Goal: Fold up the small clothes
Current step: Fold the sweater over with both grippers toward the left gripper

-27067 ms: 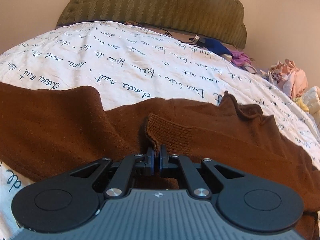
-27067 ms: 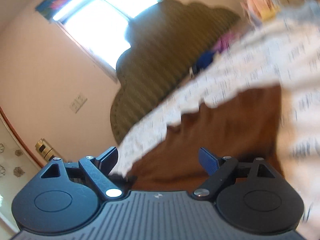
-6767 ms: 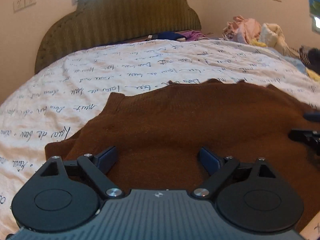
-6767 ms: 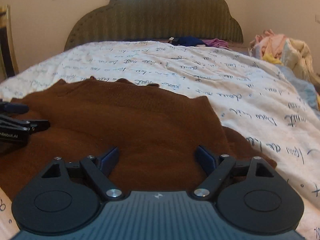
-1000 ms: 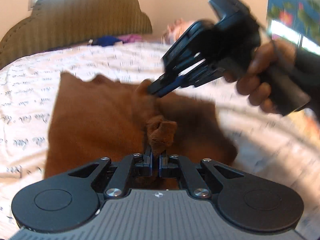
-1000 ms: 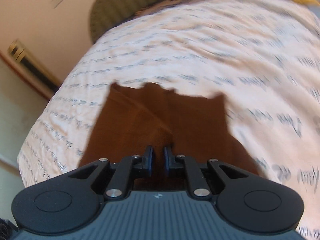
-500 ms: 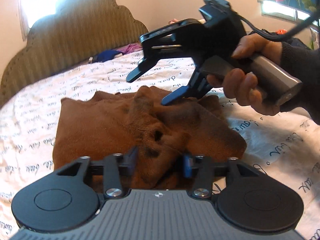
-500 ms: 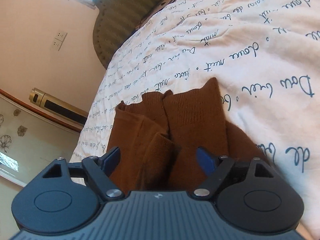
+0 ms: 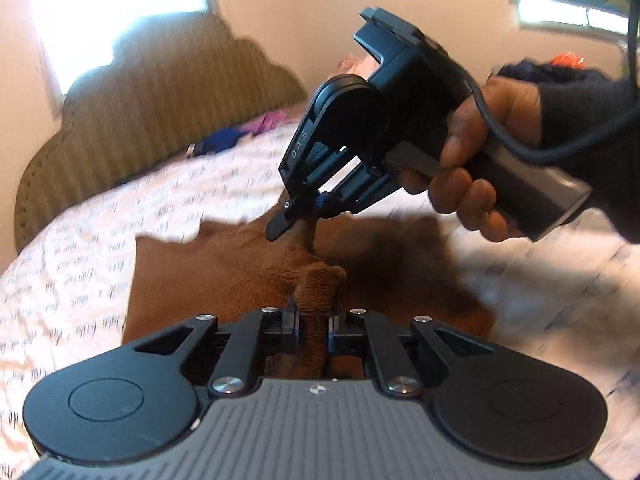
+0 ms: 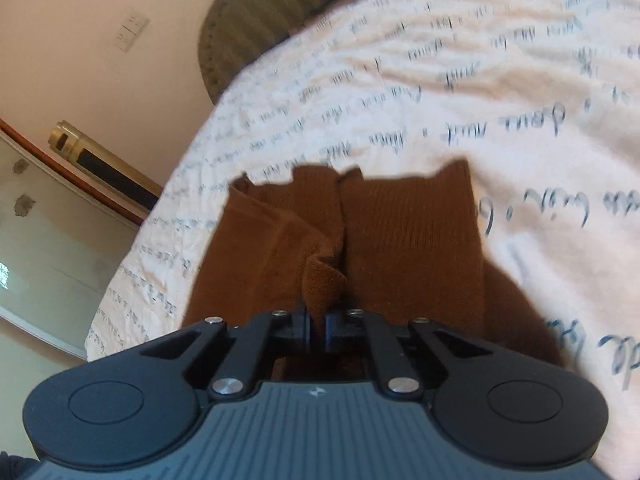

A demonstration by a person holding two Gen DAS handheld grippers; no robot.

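Two grippers pinch the brown sweater [image 9: 224,276], which lies partly folded on the white script-printed bedsheet [image 9: 80,264]. Having just closed, the left gripper [image 9: 313,326] clamps a bunched fold at the near edge. The right gripper [image 10: 317,326], also just closed, grips another raised fold farther right.

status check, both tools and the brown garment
Left tool just closed, pinching a bunch of the brown garment. Right tool just closed on a fold too. Garment partly folded on the bedspread. Nothing in the way.
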